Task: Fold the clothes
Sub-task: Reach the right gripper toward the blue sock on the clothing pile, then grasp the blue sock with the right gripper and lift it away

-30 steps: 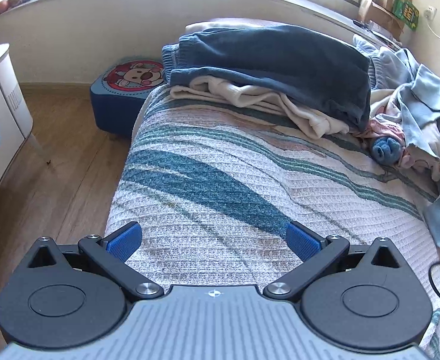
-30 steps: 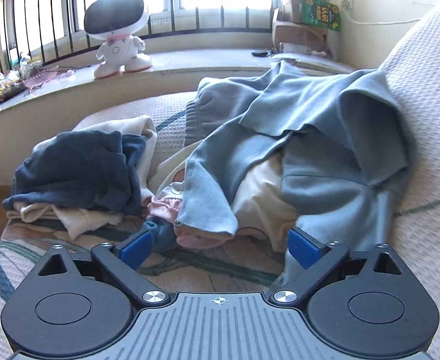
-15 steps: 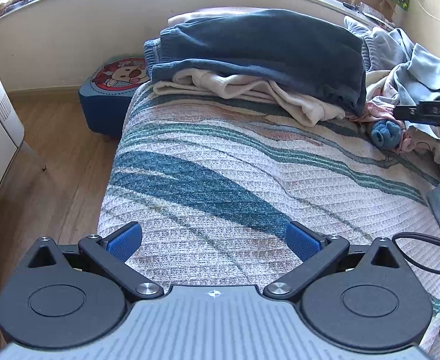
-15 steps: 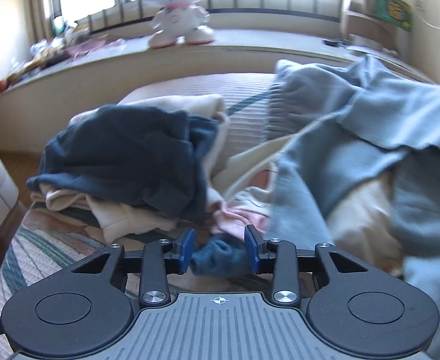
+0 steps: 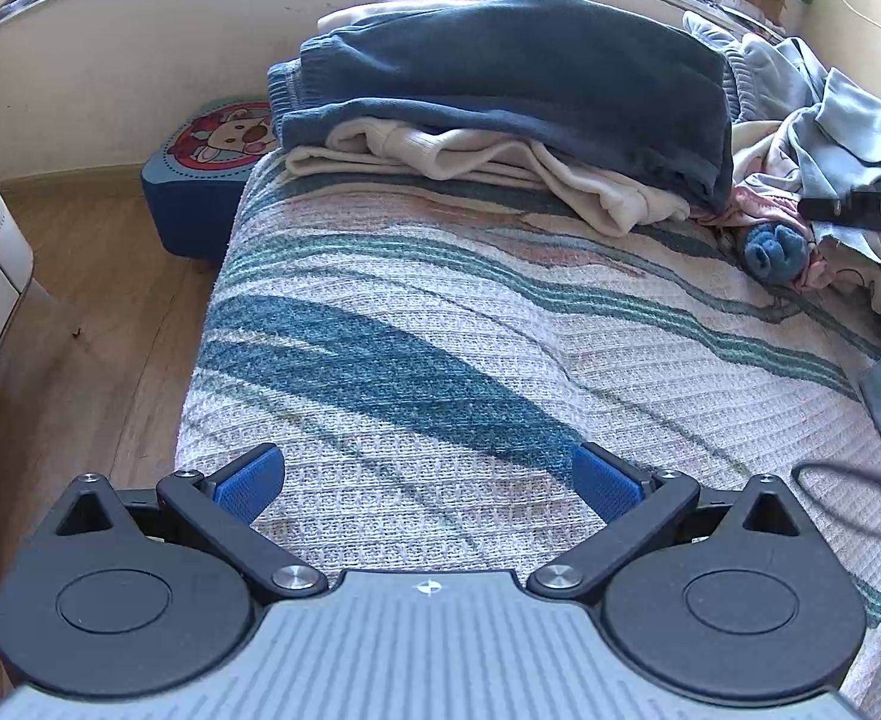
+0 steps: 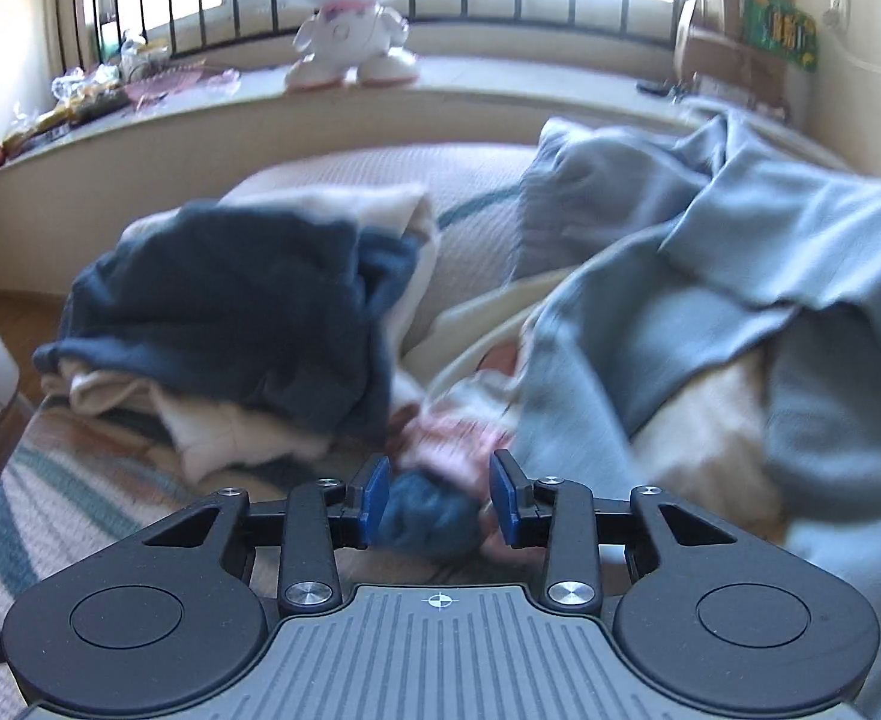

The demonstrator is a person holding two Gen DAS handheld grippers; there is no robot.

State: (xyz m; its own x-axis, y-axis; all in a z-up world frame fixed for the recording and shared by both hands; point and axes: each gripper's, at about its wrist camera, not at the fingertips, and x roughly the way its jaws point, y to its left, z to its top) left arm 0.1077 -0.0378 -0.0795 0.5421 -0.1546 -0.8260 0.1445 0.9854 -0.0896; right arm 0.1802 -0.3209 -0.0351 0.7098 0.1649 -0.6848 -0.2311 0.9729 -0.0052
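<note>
Blue pads of my left fingers (image 5: 428, 483) stand wide apart over the woven bedspread (image 5: 440, 312), and nothing is between them. Further on the bed lies a folded dark blue garment (image 5: 512, 84) on top of a cream one (image 5: 500, 165). At the right edge a small rolled blue sock (image 5: 773, 252) rests on the bedspread, just beside the pink cloth (image 5: 758, 201).

In the right wrist view, my right fingers (image 6: 439, 501) have just been closing and are now narrow around the blue sock (image 6: 425, 519). The left pad touches it; on the right side a bit of pink cloth (image 6: 464, 444) is also caught. A light blue hoodie (image 6: 710, 276) is heaped at the right, the folded pile at the left.
</note>
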